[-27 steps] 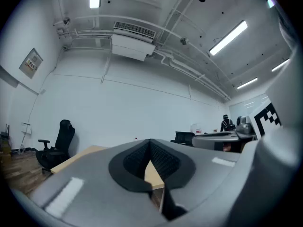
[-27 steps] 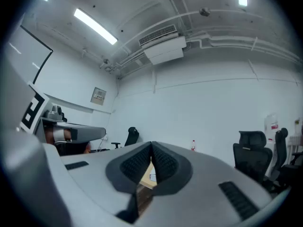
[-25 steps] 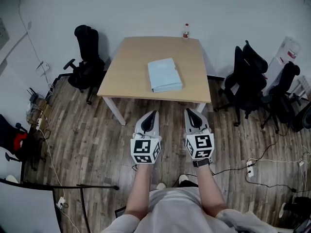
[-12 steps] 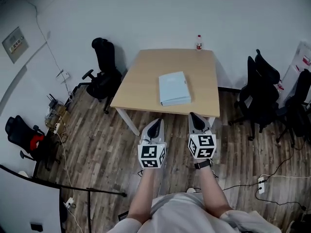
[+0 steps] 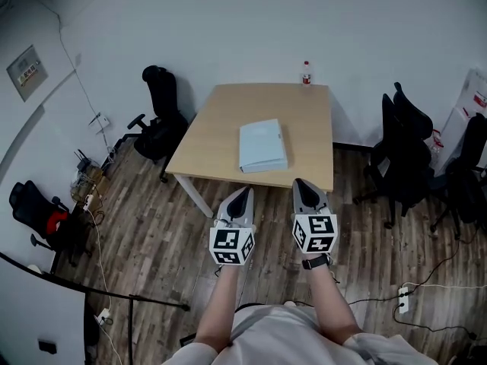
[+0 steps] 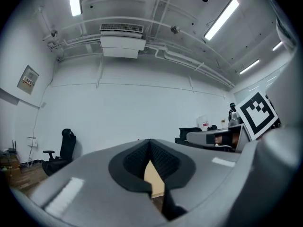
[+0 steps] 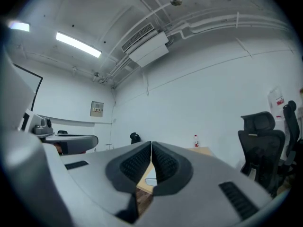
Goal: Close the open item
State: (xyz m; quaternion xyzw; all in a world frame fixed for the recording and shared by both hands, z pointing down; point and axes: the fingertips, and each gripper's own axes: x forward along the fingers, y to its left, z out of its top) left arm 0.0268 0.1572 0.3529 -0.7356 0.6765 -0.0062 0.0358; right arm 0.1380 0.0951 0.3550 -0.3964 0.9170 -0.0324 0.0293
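The left tool [image 5: 243, 192] and right tool [image 5: 301, 184], each with jaws together and empty, point level toward the desk [image 5: 217, 131], where a light-blue binder [image 5: 263, 146] lies flat.

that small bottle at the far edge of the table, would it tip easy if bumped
Probably yes: the bottle stands upright and looks tall for its narrow base, so a high nudge would likely topple it. It sits at the far edge of the table, so it might roll off. How full it is cannot be told.
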